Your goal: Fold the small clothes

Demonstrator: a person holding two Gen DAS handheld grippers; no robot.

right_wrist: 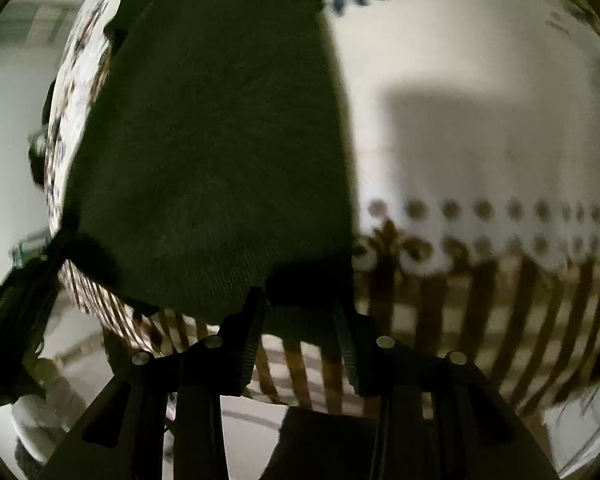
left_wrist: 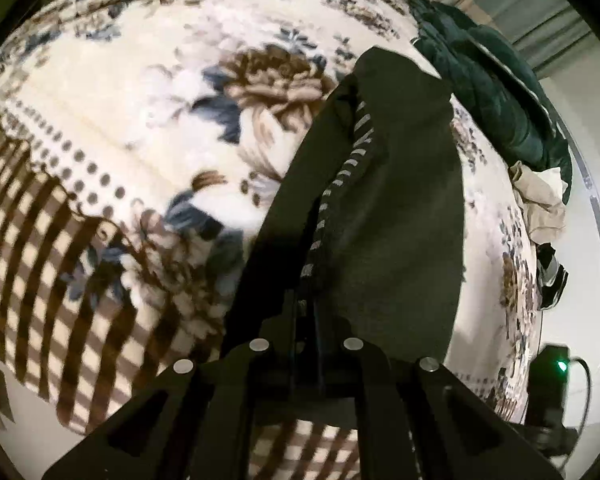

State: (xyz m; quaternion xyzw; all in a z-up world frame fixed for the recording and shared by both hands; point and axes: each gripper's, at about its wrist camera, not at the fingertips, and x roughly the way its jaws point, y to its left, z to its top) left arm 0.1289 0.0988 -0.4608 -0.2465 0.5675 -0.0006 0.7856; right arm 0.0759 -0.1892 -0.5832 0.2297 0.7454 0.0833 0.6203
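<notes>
Bed blanket [left_wrist: 120, 92] fills both views: cream plush, brown and blue flowers, a dotted band, then brown checks toward the near edge. Same blanket [right_wrist: 480, 80] in the right view, with a grey shadow block across it.

Dark garment [left_wrist: 400, 208] lies lengthwise on the blanket, running away from me, with a grey-and-white striped seam down its fold. In the right view the same garment [right_wrist: 220, 140] spreads wide, its near hem at the checked border.

Dark green jacket [left_wrist: 496, 92] is heaped at the far right edge of the bed, a crumpled beige cloth [left_wrist: 540, 200] just beside it. A black box with a green light [left_wrist: 556, 372] sits on the floor.

My left gripper [left_wrist: 306, 312]: fingers pinched together on the garment's near edge at the striped seam.

My right gripper [right_wrist: 300, 312]: fingers spread apart, hem lying between the tips, not clamped.
</notes>
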